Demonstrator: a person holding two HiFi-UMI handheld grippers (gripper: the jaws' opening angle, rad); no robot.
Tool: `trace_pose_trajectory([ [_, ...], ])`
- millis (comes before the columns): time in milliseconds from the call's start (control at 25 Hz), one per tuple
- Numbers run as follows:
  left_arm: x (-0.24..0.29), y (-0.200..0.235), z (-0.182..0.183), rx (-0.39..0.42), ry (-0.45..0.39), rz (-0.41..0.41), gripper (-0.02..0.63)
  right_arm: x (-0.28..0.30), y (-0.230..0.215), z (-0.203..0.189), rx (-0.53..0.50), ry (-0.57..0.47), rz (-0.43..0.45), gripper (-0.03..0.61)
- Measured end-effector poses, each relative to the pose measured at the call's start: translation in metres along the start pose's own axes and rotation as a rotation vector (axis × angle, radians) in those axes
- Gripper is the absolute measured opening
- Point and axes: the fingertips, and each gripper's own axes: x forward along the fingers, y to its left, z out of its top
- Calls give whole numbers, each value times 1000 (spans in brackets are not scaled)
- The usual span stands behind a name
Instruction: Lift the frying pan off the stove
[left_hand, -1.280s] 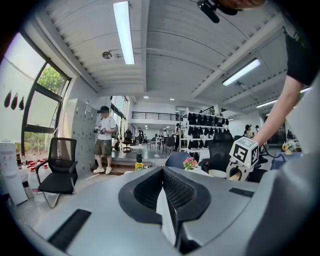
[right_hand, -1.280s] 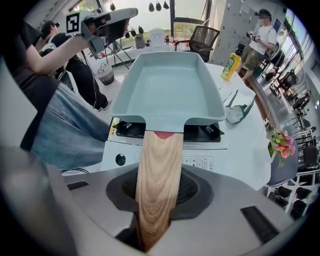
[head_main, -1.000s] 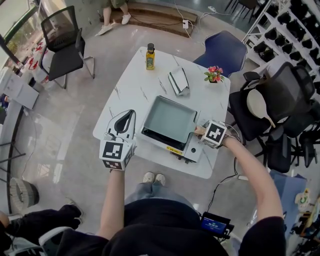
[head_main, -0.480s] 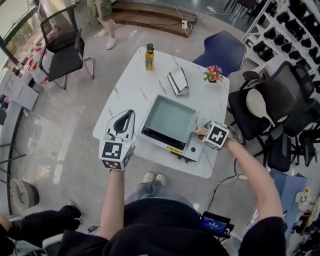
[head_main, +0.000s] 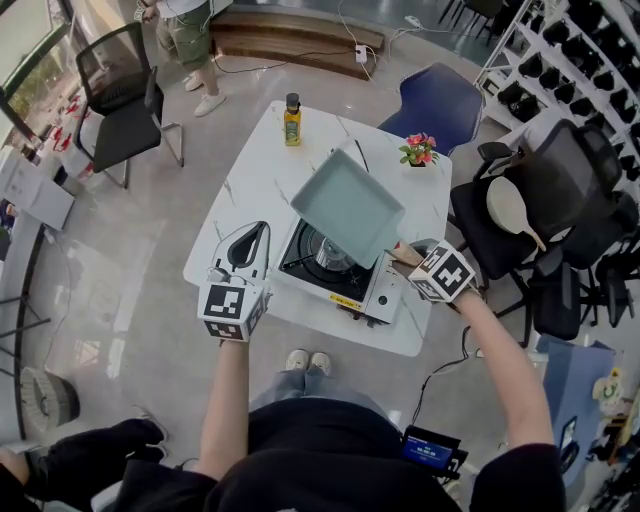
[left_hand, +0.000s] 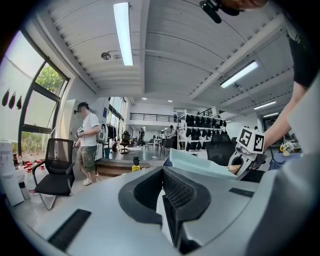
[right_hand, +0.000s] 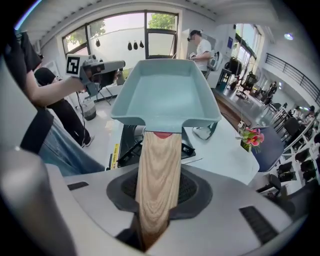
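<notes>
We hold the right tool (right_hand: 157, 200) clamped on the wooden handle (right_hand: 158, 165) of the frying pan (head_main: 348, 205), which hangs tilted above the stove (head_main: 345, 288), clear of its burner (head_main: 330, 255). Our left tool (left_hand: 167, 192) is closed on nothing. We judge the pan's weight, so far from the pads, could twist it loose onto the burner.

This is looking like a big open office or lab hall, not a home kitchen: long strip lights (left_hand: 123, 32) are glowing on a ribbed white ceiling (left_hand: 170, 45), tall windows (left_hand: 42, 100) are letting in daylight, and a polished grey floor (head_main: 130, 270) is spreading around one white tabletop (head_main: 250, 180). Mesh office chairs (head_main: 120, 85) are standing about, racks (head_main: 560, 55) of dark gear are lining one side, a railed upper gallery (left_hand: 152, 116) is showing at the back, and a person (left_hand: 89, 142) is standing further off.
</notes>
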Motion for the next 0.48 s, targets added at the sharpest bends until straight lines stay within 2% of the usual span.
trace_pose_trajectory([
  [200,5,-7,2,6,-2,-20,18,-23,-12,22,117,-162,-103,94],
  [480,12,-20,7,18,-2,-54,18,-62,-26,47,321,-456,-283,94],
])
